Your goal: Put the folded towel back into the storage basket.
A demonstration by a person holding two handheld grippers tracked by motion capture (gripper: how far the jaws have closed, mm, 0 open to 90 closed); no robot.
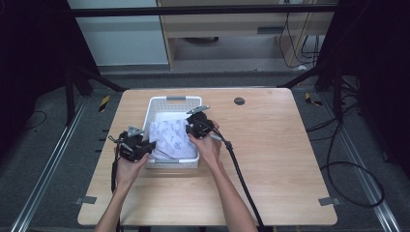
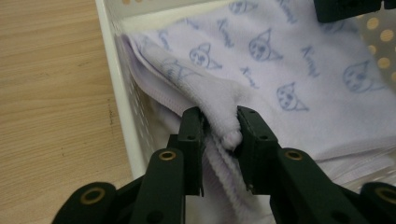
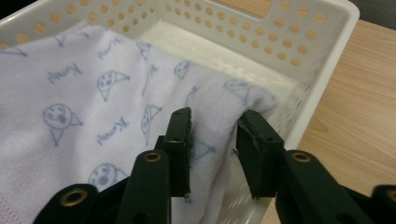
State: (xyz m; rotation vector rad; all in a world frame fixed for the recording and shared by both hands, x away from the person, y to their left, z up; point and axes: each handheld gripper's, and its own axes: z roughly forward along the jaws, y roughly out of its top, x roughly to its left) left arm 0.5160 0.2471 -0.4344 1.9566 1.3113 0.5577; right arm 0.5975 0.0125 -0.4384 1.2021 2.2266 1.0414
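A white cloth printed with blue cat faces (image 1: 171, 137) lies folded in a white perforated basket (image 1: 174, 99) on the wooden table. At the basket's near left corner, my left gripper (image 2: 220, 126) pinches a bunched fold of the cloth (image 2: 261, 70) between its pads, just inside the basket wall (image 2: 119, 93). My right gripper (image 3: 212, 126) is at the cloth's right side, and its jaws stand apart around a loose corner of the cloth (image 3: 93, 107) without squeezing it. From above, the left gripper (image 1: 147, 147) and the right gripper (image 1: 191, 126) flank the cloth.
The wooden table (image 1: 270, 159) has bare room right of the basket and in front of it. A dark round grommet (image 1: 239, 101) sits near the far edge. The right gripper's cable (image 1: 241, 179) trails back across the table. The basket rim (image 3: 299, 37) stands just beyond the right jaws.
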